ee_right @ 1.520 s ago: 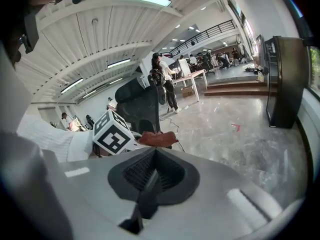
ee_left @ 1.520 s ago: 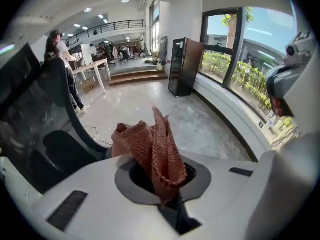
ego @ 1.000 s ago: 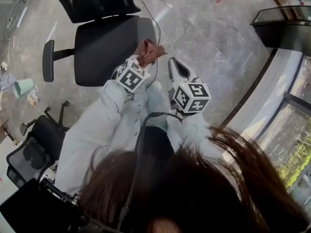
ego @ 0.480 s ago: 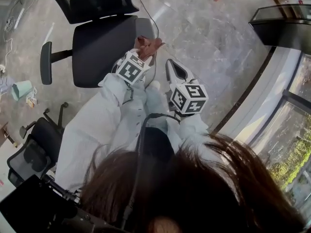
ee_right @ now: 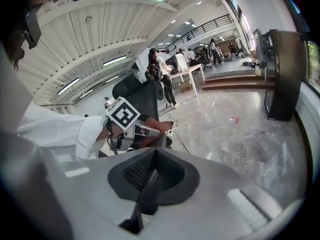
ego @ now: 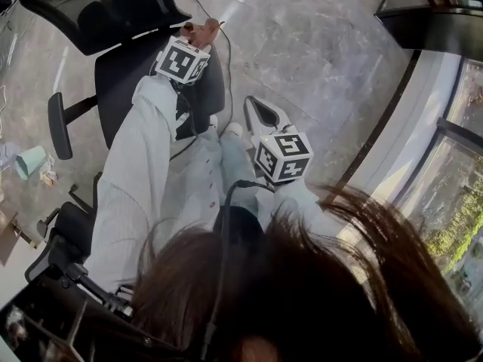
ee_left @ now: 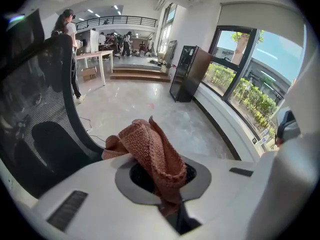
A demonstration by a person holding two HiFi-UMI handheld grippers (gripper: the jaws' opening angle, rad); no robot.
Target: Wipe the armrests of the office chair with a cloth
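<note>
The black office chair (ego: pixel 143 81) stands at the upper left of the head view, its mesh backrest (ego: pixel 90 13) at the top and its left armrest (ego: pixel 56 124) out to the side. My left gripper (ego: pixel 198 36) reaches over the chair's right side near the backrest, shut on a reddish-brown cloth (ego: pixel 202 29). The right armrest is hidden under it. In the left gripper view the cloth (ee_left: pixel 152 151) bunches up from the shut left gripper (ee_left: pixel 169 196). My right gripper (ego: pixel 256 111) hangs back over the floor, shut and holding nothing; the right gripper view shows the right gripper (ee_right: pixel 150 181) and, beyond it, the cloth (ee_right: pixel 161 126).
A second black chair (ego: pixel 68 221) stands at the lower left, with a teal cup (ego: pixel 32 161) on the floor beside it. A cable (ego: pixel 226 59) runs past the chair. A black cabinet (ego: pixel 430 6) and a window sill (ego: pixel 392 149) lie to the right. People stand far off.
My left gripper has slid forward along the chair's right side toward the backrest, carrying the cloth. The right gripper has stayed about where it was.
</note>
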